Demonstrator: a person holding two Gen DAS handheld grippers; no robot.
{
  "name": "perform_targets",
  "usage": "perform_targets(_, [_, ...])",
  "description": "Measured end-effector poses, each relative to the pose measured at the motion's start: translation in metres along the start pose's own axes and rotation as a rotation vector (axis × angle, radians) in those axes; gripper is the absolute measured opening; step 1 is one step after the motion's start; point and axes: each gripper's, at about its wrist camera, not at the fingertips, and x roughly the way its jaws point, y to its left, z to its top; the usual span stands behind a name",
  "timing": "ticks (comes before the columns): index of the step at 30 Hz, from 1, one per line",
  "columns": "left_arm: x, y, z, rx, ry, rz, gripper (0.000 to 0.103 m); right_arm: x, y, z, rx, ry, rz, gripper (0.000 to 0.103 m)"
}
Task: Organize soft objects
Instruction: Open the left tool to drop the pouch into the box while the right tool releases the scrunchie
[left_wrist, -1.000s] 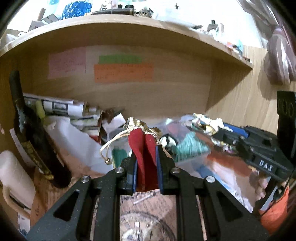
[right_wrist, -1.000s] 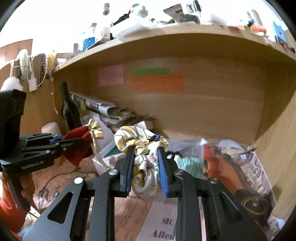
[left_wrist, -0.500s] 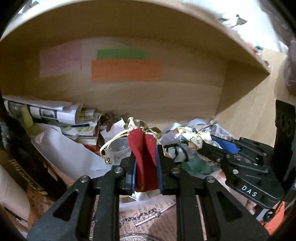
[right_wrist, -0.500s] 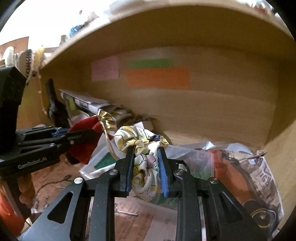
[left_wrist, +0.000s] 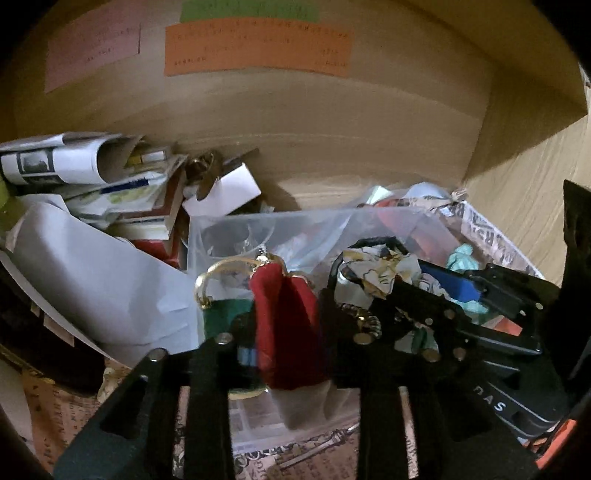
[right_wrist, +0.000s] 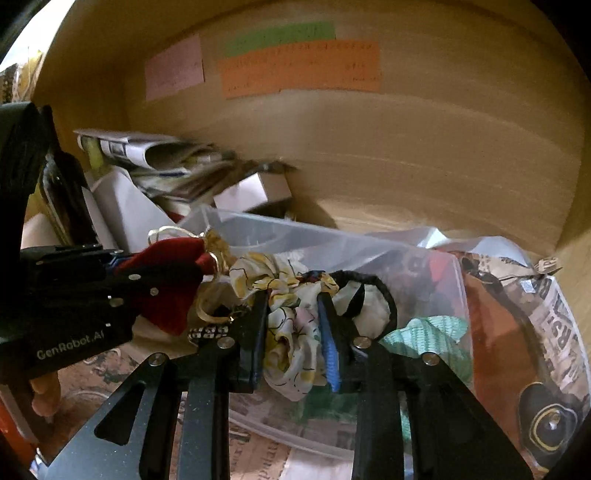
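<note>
My left gripper (left_wrist: 284, 314) is shut on a red velvet pouch (left_wrist: 286, 325) with a gold drawstring, held over the near edge of a clear plastic bin (left_wrist: 280, 225). My right gripper (right_wrist: 295, 332) is shut on a white, yellow-patterned fabric scrunchie (right_wrist: 291, 332), held over the same bin (right_wrist: 332, 243). The two grippers are side by side, nearly touching. In the right wrist view the pouch (right_wrist: 166, 280) sits just left of the scrunchie. In the left wrist view the scrunchie (left_wrist: 376, 266) sits just right of the pouch. A mint green cloth (right_wrist: 424, 336) lies in the bin.
The bin stands in a wooden shelf alcove with coloured notes (left_wrist: 258, 48) on the back wall. Rolled newspapers and books (left_wrist: 92, 173) pile up at the left with a white sheet (left_wrist: 92, 280). Newspaper (right_wrist: 546, 332) lines the floor at right. A dark bottle (right_wrist: 70, 192) stands at far left.
Both grippers have moved forward and down into the alcove, coming over the clear bin and closer together. Each still holds its item.
</note>
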Motion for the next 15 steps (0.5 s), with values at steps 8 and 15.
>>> perform_targets(8, [-0.010,-0.001,-0.005,0.005,-0.018,0.008,0.056,-0.009,-0.007,0.002,0.016,0.002,0.026,0.046])
perform_targets(15, [-0.061,-0.002,-0.004,0.010,-0.139,0.003,0.062,-0.047,-0.001,0.012,0.010,-0.083,0.037,0.047])
